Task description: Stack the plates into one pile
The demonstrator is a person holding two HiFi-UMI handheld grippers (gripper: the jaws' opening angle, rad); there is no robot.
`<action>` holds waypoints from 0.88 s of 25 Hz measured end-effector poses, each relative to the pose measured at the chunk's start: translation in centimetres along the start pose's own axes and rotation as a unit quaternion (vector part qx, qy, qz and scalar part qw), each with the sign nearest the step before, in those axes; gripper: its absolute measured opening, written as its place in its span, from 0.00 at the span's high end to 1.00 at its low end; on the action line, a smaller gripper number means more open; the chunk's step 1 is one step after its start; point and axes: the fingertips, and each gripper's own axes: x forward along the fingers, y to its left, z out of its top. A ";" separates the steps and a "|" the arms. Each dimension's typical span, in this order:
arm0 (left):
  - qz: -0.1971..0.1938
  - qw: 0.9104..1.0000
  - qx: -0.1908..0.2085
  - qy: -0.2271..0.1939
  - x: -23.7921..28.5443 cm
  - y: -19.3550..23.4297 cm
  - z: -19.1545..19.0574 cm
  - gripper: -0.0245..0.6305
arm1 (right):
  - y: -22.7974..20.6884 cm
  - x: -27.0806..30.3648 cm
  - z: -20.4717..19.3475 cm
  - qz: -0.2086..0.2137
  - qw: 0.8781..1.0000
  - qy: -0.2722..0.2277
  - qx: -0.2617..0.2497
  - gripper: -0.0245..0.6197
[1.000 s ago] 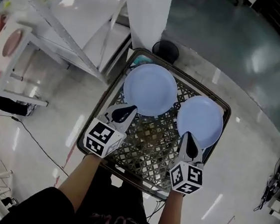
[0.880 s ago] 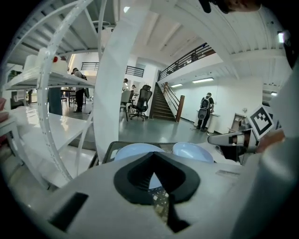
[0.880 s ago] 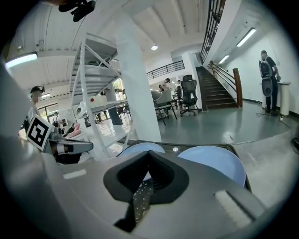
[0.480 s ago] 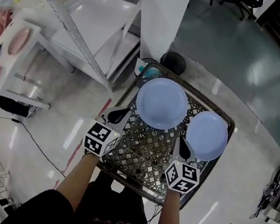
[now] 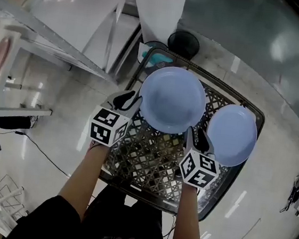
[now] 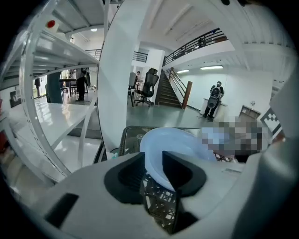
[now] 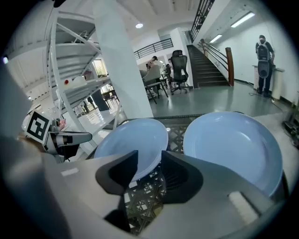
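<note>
**Both grippers opening on one plate**

Low in the frame, my left gripper (image 5: 126, 98) and right gripper (image 5: 197, 139) are opening. Their jaws are spread, and each has the centre plate (image 5: 172, 100) by its rim between them (not pinched). The plate sits over the lattice surface (image 5: 150, 159). The second plate (image 5: 232, 135) lies just to its right, apart.

A large, open indoor hall that looks like an office or lab workspace. A glossy grey floor (image 5: 284, 67) reflects the ceiling strip lights (image 6: 216, 67). White metal shelving racks (image 6: 56, 51) stand beside a broad white column (image 6: 114, 84). Farther back are black office chairs (image 6: 148, 86), a staircase (image 6: 175, 88) with a dark handrail, an upper balcony railing (image 6: 196, 42), and a person (image 6: 215, 98) standing in the distance. A cable (image 5: 38, 152) trails across the floor.
</note>
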 end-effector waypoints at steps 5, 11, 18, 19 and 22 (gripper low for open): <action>-0.001 0.999 0.006 0.032 3.4 1.5 -1.2 0.69 | -0.1 2.9 -1.3 -0.015 1.000 0.017 0.022 0.64; -0.010 0.999 0.013 0.042 5.2 1.3 -1.6 0.69 | -0.4 4.3 -2.6 -0.027 0.999 0.035 0.031 0.65; -0.021 0.998 0.023 0.054 7.1 1.8 -1.7 0.69 | -1.7 5.4 -2.3 -0.043 0.997 0.037 0.045 0.67; -0.022 0.998 0.025 0.056 7.3 1.9 -1.7 0.71 | -1.6 5.6 -2.2 -0.043 0.997 0.037 0.046 0.69; -0.021 0.997 0.027 0.064 7.9 1.9 -2.0 0.78 | -1.5 6.0 -2.3 -0.047 0.997 0.040 0.037 0.71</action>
